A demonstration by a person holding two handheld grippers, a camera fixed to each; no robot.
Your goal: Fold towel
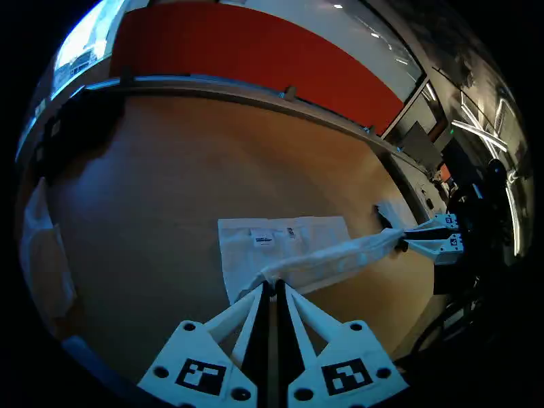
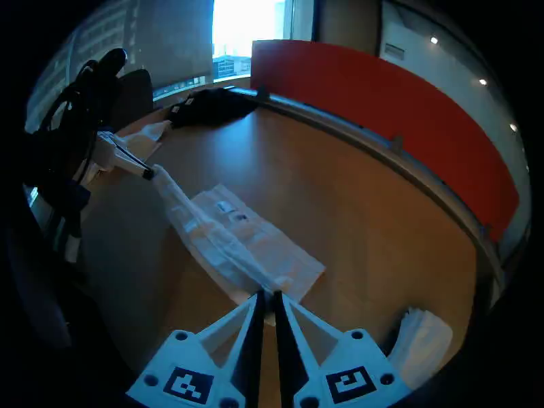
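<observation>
Left gripper view | left claw [image 1: 275, 285], right claw [image 1: 402, 243] pinching towel [image 1: 306, 234]

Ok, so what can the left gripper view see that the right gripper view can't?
The left gripper view looks toward glowing light strips and a dark screen, with the right gripper far off pinching the far end of the towel. The right gripper view looks instead toward a dark chair, with the left gripper far off. Both have the white towel stretched between the two shut grippers, the wooden table and the red wall panel.
</observation>
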